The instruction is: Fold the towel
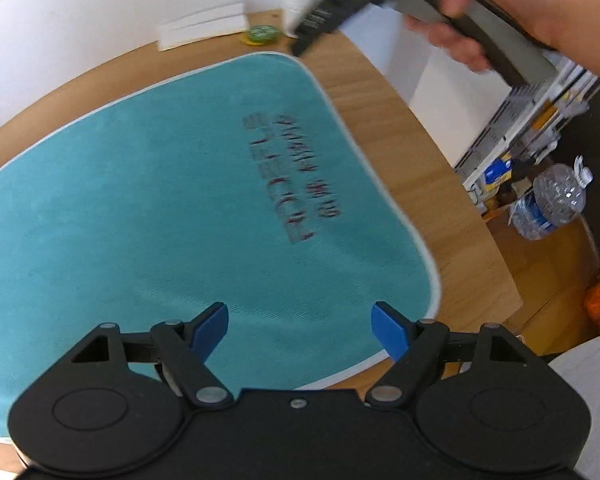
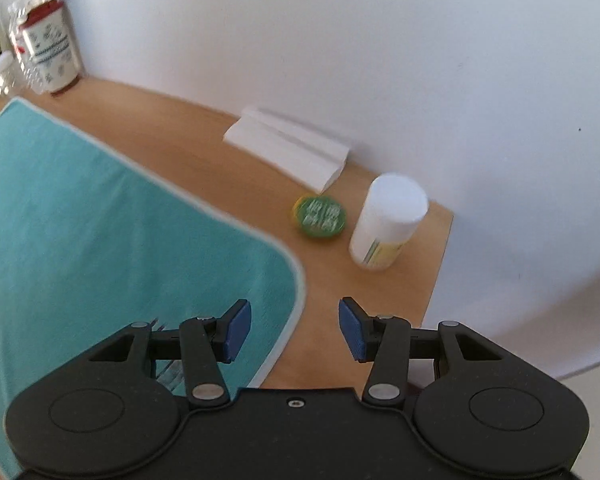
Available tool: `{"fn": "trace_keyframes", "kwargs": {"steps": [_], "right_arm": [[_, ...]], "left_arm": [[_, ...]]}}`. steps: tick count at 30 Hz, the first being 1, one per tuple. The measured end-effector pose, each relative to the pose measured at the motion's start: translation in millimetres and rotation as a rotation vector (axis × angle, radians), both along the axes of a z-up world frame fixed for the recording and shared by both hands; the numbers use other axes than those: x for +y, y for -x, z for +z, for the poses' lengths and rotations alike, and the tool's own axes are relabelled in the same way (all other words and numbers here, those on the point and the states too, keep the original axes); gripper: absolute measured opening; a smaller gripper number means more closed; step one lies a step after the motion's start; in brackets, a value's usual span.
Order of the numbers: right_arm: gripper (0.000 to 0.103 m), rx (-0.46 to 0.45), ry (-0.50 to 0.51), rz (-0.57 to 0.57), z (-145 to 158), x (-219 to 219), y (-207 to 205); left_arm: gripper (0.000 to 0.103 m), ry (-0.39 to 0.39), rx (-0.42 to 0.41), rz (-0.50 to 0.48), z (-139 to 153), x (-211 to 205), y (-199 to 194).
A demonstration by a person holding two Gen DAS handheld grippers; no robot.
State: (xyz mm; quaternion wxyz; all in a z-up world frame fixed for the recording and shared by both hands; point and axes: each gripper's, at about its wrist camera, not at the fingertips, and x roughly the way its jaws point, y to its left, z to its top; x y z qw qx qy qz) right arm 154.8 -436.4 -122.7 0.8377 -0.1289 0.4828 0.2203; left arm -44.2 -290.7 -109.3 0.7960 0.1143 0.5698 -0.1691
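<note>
A teal towel (image 1: pixel 172 184) with a white hem and dark printed lettering lies flat on the wooden table (image 1: pixel 428 168). My left gripper (image 1: pixel 300 326) hovers open above the towel's near right corner, nothing between its blue pads. In the right wrist view my right gripper (image 2: pixel 295 328) is open above the towel's (image 2: pixel 100 220) far right corner, straddling the hem. The right gripper's body (image 1: pixel 332 8) shows blurred at the top of the left wrist view, held by a hand (image 1: pixel 456 36).
Along the wall stand a white folded card (image 2: pixel 288 148), a green round tin (image 2: pixel 320 216) and a white bottle (image 2: pixel 388 224). A red-lidded jar (image 2: pixel 50 48) is at the far left corner. Beyond the table's right edge are shelves and a water bottle (image 1: pixel 552 200).
</note>
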Motion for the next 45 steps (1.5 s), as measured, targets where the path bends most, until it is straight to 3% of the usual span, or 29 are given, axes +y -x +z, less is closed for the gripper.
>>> {"fn": "trace_keyframes", "kwargs": {"steps": [5, 15, 22, 25, 28, 30, 32, 38, 39, 40, 45], "right_arm": [[0.054, 0.033, -0.021, 0.065, -24, 2, -19], [0.055, 0.071, -0.092, 0.070, -35, 0, -39], [0.055, 0.026, -0.027, 0.184, -36, 14, -28], [0.049, 0.020, -0.016, 0.202, -35, 16, -26], [0.035, 0.049, -0.041, 0.213, -34, 16, -27], [0.018, 0.031, -0.017, 0.271, -34, 23, -20], [0.009, 0.029, 0.003, 0.305, -33, 28, -16], [0.005, 0.091, -0.006, 0.303, -30, 26, -24], [0.005, 0.106, -0.016, 0.291, -30, 24, -27], [0.005, 0.110, -0.028, 0.280, -28, 21, -28], [0.005, 0.129, -0.092, 0.251, -17, 12, -32]], "left_arm": [[0.080, -0.016, 0.013, 0.048, -10, -25, -12], [0.080, -0.056, 0.044, 0.038, -26, -47, -14], [0.080, -0.106, 0.063, 0.036, -39, -50, -16], [0.080, -0.082, 0.075, 0.044, -42, -47, -17], [0.078, -0.076, 0.059, 0.021, -43, -48, -18], [0.069, -0.069, 0.050, 0.005, -42, -49, -15], [0.058, -0.055, 0.045, -0.012, -41, -50, -13], [0.036, -0.029, 0.031, -0.048, -37, -55, -7], [0.021, -0.031, 0.026, -0.054, -37, -56, -7], [0.013, -0.034, 0.017, -0.059, -36, -57, -6], [0.007, -0.037, 0.013, -0.045, -36, -57, -8]]}}
